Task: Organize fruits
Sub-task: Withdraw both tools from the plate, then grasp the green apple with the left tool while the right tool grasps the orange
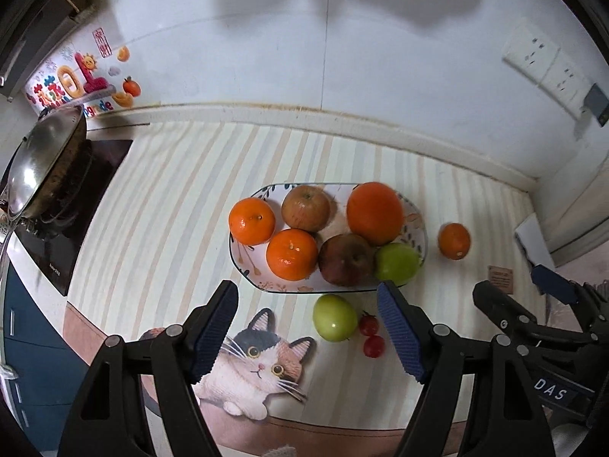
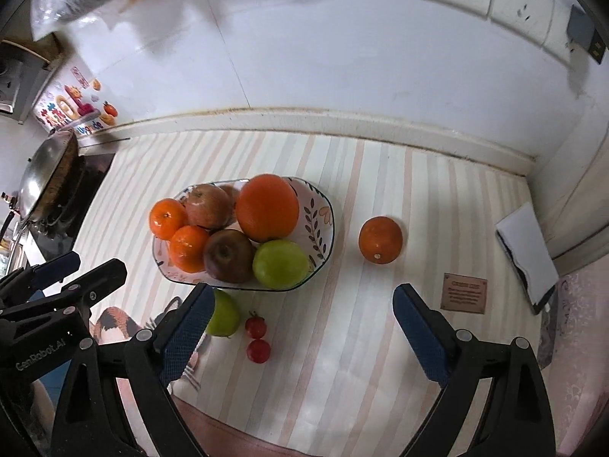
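The plate (image 1: 415, 224) sat at mid-frame in both views, already carrying six fruits: two mandarins, two apples, a large orange (image 1: 375, 213) and a green fruit (image 1: 397, 263) at its near right edge. Four pieces lay loose on the bench (image 2: 342, 342). A second green fruit (image 1: 335, 318) rested just below the plate's near rim, with two cherry tomatoes (image 1: 371, 337) just beside it to the right, one touching or nearly touching the other. A small orange (image 2: 380, 240) stood well apart, to the right of the plate.

So the sorting looked better than half done, and the step in hand seemed to be picking the next loose piece.

The left gripper (image 1: 308, 327) hung over the lower middle of its frame, jaws wide and holding nothing, with the loose green fruit lying between them, nearer the right pad. The right gripper (image 2: 300, 339) was likewise spread wide and empty, the tomatoes between its jaws toward the left, the small orange above them in the frame.

I would judge the green fruit the left one's natural target: it would need to come down, center on it and close gently, since the smooth skin could slip or roll. The plate's near side was crowded, so any placing would want the open patch at its right.

A wok (image 1: 42, 163) stood at the far left, sockets (image 1: 544, 64) on the wall at upper right.
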### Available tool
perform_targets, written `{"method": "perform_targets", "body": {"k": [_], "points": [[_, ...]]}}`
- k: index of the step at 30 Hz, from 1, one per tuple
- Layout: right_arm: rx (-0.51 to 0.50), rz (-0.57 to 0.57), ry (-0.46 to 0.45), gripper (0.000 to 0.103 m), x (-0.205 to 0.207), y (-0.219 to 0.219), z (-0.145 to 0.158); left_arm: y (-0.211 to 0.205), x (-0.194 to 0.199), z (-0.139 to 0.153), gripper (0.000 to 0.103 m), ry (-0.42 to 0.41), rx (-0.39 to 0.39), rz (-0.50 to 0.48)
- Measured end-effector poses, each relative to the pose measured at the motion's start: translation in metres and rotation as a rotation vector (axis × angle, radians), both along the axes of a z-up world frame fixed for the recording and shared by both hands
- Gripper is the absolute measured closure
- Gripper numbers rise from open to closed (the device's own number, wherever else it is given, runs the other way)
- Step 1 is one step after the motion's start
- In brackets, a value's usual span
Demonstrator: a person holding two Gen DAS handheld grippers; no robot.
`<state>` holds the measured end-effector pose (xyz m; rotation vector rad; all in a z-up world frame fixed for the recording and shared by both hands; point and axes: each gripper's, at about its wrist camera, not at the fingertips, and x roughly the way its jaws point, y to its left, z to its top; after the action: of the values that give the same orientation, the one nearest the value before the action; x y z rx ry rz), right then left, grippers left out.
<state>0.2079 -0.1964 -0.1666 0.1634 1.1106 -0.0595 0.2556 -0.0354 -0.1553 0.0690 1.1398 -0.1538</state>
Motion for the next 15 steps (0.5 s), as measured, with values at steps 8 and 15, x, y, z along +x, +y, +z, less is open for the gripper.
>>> {"method": "perform_targets", "body": {"k": [8, 15], "points": [[0.022, 0.008, -0.074, 0.006, -0.028, 0.004, 0.042, 0.003, -0.025, 0.029, 0.029, -0.042, -0.052, -0.003], [0.062, -0.017, -0.073, 0.006, -0.038, -0.009, 0.041, 0.010, -0.031, 0.015, 0.029, -0.008, -0.033, 0.029]]}}
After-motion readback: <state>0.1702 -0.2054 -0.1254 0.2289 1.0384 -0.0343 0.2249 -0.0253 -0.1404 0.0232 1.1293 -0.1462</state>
